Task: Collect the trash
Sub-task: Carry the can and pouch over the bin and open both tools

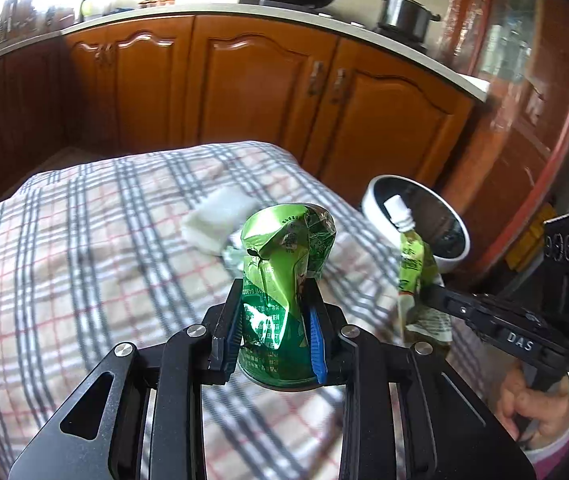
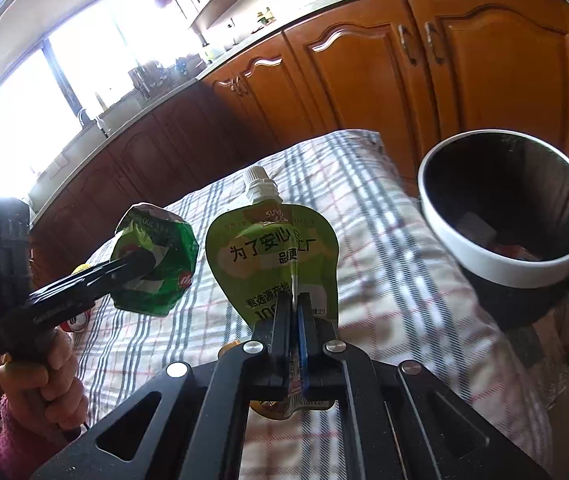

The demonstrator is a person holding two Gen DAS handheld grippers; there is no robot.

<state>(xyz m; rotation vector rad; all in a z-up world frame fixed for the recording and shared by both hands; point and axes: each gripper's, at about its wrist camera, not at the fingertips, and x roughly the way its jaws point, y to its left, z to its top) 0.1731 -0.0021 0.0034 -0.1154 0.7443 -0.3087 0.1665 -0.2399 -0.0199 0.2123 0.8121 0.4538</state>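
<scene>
My left gripper (image 1: 274, 292) is shut on a crushed green can (image 1: 284, 276) and holds it upright above the checked tablecloth (image 1: 84, 260). My right gripper (image 2: 294, 300) is shut on a green spouted drink pouch (image 2: 272, 256), held upright over the table. The pouch also shows in the left wrist view (image 1: 414, 264), and the can in the right wrist view (image 2: 156, 260). A white-rimmed black bin (image 2: 504, 268) stands at the table's right side, close to the pouch; it shows in the left wrist view too (image 1: 372, 196). It holds some trash.
A crumpled white tissue (image 1: 216, 220) lies on the cloth beyond the can. A red can (image 2: 78, 322) lies behind the left gripper. Orange kitchen cabinets (image 1: 244, 88) run behind the table. A pot (image 1: 402, 14) and pan stand on the counter.
</scene>
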